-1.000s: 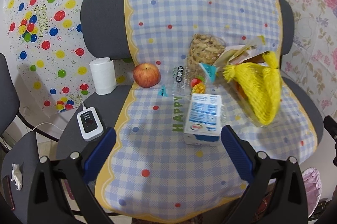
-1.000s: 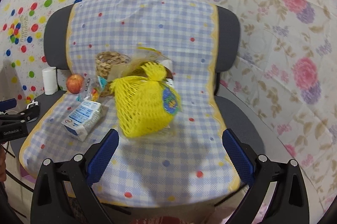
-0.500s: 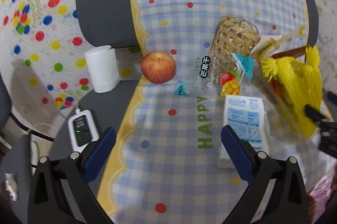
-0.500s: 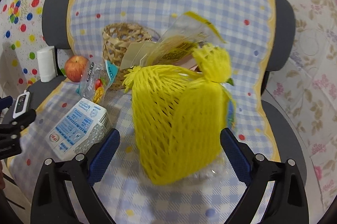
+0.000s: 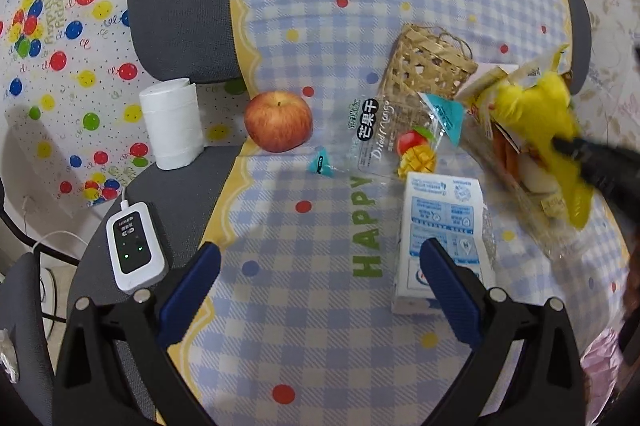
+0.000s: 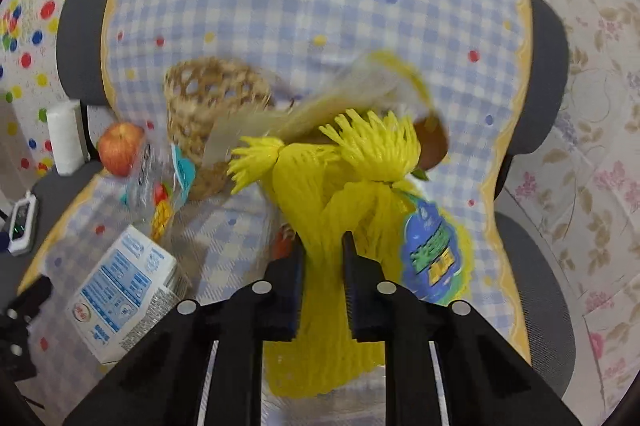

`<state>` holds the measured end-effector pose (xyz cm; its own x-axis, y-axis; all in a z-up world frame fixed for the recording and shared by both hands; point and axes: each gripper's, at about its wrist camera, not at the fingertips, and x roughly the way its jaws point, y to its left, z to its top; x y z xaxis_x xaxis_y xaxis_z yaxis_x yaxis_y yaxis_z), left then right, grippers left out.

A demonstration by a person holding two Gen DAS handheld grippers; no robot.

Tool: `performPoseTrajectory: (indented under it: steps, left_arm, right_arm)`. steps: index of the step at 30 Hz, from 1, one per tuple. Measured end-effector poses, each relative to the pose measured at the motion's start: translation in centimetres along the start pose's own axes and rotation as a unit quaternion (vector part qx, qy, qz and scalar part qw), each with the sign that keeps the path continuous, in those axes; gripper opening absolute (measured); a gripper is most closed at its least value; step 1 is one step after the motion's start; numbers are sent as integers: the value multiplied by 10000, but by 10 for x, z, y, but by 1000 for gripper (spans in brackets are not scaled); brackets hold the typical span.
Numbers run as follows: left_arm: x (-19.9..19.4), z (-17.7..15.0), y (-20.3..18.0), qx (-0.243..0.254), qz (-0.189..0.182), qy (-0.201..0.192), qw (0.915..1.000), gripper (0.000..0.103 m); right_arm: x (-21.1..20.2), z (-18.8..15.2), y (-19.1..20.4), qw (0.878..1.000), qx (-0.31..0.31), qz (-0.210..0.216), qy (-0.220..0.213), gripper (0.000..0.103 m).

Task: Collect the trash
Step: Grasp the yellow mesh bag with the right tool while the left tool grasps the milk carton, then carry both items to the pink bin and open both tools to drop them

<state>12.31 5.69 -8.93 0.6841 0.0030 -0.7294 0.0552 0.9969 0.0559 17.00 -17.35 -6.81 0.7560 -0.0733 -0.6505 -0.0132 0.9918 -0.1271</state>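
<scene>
A yellow net bag [image 6: 352,193] lies on the checked chair cover, on a clear plastic tray. My right gripper [image 6: 323,246] is shut on the yellow net bag, which bunches between the fingers. In the left wrist view the bag [image 5: 540,117] is at the right, with the right gripper [image 5: 592,165] on it. A white and blue milk carton [image 5: 440,222] lies flat on the seat; it also shows in the right wrist view [image 6: 120,282]. An empty dried mango wrapper [image 5: 392,141] lies behind it. My left gripper [image 5: 320,270] is open, low over the seat, its right finger over the carton.
A red apple [image 5: 279,121], a small teal wrapper scrap [image 5: 320,163] and a woven basket [image 5: 432,65] sit near the chair back. A white paper roll [image 5: 172,123] and a white device [image 5: 134,250] with a cable sit on the grey seat at the left.
My right gripper has moved in and shut on the yellow net bag. My left gripper has come lower and closer to the seat and carton.
</scene>
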Motion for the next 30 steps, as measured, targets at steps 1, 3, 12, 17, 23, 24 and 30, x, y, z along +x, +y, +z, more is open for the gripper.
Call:
performPoseTrajectory:
  steps: [1,3,12,17,23,24,30]
  left_arm:
    - [-1,-1,-2,50,1,4,10000,97]
    - [-5,-5,-9,175,-110,-12,9998,97]
    - [1,-20,-59,591,-807,-65,9950,91]
    - [23,-20,-76,669,-623,105,9958,90]
    - [29,-25,-81,816,-492,67,9954,77]
    - [31,-25,-79,789,-517,84,9955,76]
    - [17,-26,-73,729,-764,-99,9944,74]
  right_arm:
    - [-10,3,-7,9999,60,25,-133,17]
    - [-39,9,-27,9986,239,10,-481,16]
    - [-142,-23,-95,9917,824,201,-967,16]
    - [-162,-56,-123,9874,1286,452,-805,16]
    - [-173,-88,-133,9847,1473,478,-802,16]
    - [-173,-91,-133,9846,1487,481,-788,16]
    - [-169,-106,-133,9847,1517,541,-669,16]
